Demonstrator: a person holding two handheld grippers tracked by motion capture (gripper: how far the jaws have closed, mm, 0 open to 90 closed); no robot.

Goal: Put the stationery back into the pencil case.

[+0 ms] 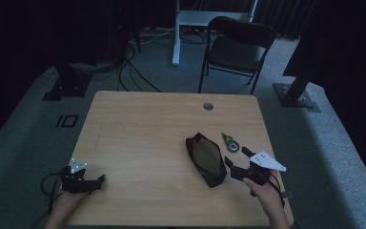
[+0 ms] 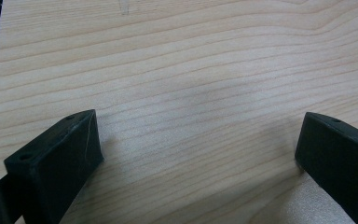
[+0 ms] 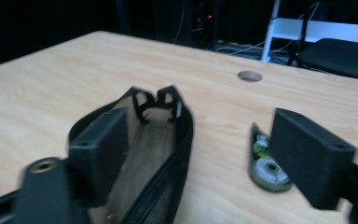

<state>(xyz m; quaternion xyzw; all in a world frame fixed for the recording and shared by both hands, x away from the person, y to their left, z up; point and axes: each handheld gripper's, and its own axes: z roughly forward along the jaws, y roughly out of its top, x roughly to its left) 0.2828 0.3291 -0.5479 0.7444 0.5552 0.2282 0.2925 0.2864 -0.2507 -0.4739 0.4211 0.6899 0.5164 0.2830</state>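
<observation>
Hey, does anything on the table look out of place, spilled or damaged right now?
Nothing stands out. The black pouch lies open and intact on the table, the small green-and-white tape dispenser sits just beside it, apart. Nothing is spilled. Both tongs, left and right, are open and hold nothing.

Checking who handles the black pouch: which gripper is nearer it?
Right. The right gripper sits just beside the black pouch, jaws open; the left gripper waits far across the table.

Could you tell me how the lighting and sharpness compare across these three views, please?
High view: dim, dark surroundings, but the pouch stays readable. Left gripper view: bright, even, crisp wood grain on the table. Right gripper view: motion-blurred, especially the near jaws and the small green-and-white tool.
</observation>
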